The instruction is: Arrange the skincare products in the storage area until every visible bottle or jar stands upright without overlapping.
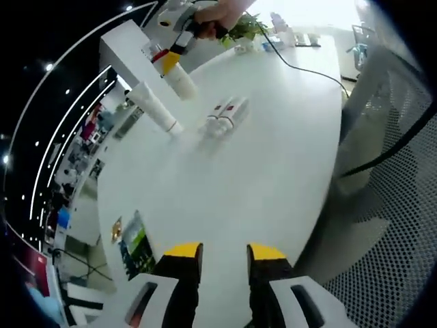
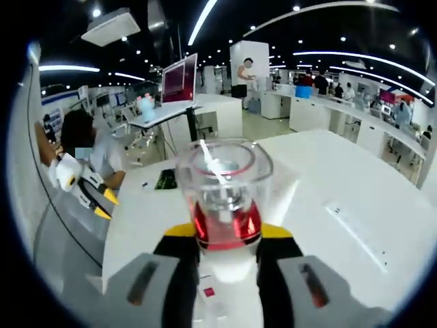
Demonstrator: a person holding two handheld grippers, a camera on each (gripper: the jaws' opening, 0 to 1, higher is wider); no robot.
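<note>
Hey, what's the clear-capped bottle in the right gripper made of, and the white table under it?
The bottle with a clear cap looks like glossy transparent plastic, maybe glass: you see the red collar through it. The white table looks like smooth laminate with soft reflections.

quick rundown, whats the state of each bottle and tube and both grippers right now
left gripper: open, holding nothing, above the white table
right gripper: shut on a bottle with a clear cap, lifted off the table
white tube: lying flat on the table
two small bottles: lying side by side, not upright
</note>
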